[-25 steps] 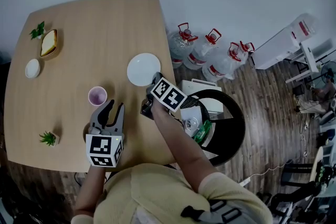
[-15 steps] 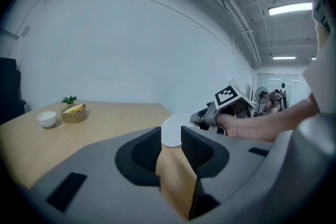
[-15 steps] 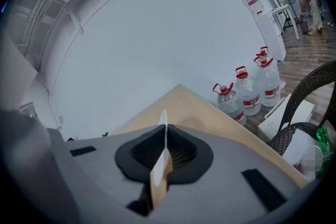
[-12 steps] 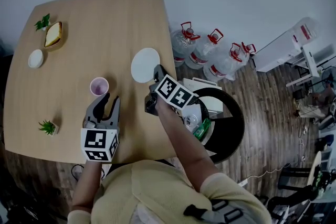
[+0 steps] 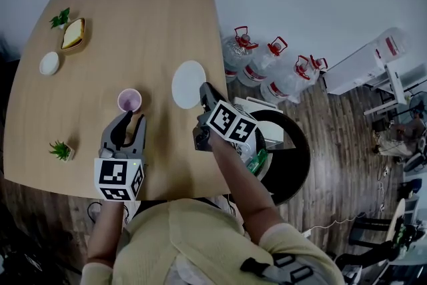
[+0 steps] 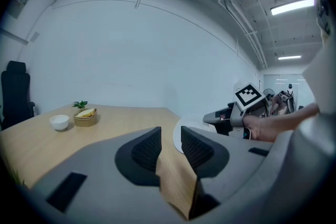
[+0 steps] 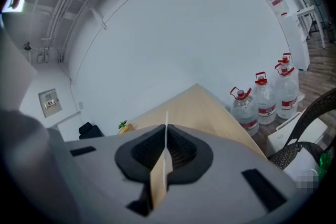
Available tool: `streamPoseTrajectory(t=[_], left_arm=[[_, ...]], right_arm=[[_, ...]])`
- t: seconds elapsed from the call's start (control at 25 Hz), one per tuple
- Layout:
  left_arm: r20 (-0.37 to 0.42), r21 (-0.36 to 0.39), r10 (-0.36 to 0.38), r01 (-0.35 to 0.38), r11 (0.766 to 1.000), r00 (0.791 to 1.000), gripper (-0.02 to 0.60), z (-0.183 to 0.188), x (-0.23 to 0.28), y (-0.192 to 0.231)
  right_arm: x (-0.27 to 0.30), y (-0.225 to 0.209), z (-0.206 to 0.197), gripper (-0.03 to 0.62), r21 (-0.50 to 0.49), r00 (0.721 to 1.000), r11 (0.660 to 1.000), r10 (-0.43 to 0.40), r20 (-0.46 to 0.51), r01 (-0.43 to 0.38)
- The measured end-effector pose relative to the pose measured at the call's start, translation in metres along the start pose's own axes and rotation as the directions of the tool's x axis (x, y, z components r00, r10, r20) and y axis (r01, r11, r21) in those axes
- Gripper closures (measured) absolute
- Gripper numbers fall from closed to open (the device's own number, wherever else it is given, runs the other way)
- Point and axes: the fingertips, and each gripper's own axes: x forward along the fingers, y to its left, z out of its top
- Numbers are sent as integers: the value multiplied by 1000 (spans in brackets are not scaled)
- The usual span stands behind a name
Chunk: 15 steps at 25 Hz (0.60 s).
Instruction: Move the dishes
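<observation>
A white plate [image 5: 187, 84] lies near the right edge of the wooden table [image 5: 100, 10]. My right gripper [image 5: 203, 93] is shut on the plate's right rim; in the right gripper view the plate [image 7: 166, 119] shows as a thin white edge clamped between the jaws [image 7: 166, 139]. The left gripper view shows the plate [image 6: 194, 123] with the right gripper [image 6: 209, 117] on it. A pink cup [image 5: 129, 101] stands to the plate's left. My left gripper [image 5: 130, 123] is open just short of the cup, with only table showing between its jaws [image 6: 170, 138].
At the far left of the table sit a small white bowl [image 5: 49, 63], a basket with bread [image 5: 73, 35] and a small plant [image 5: 59, 17]. Another potted plant [image 5: 61, 150] is by the near left edge. Water bottles [image 5: 267, 67] and a black chair [image 5: 290, 157] stand right of the table.
The left gripper has moved to just below the pink cup. The right gripper stays at the plate's right rim, and the plate looks narrower now.
</observation>
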Motion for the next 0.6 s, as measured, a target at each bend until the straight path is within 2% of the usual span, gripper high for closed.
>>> streamPoseTrajectory(t=[0.16,0.6], left_arm=[[1,14,35,-35,999,999,457,1,-10,10],[-39,-31,132,-134,991,990,457,-23,-43,37]], right_arm=[[-16,14,-2,569,-13,998,998,64,-30,-64],[-63,38,-28,569,24,969,978,211,-127,-209]])
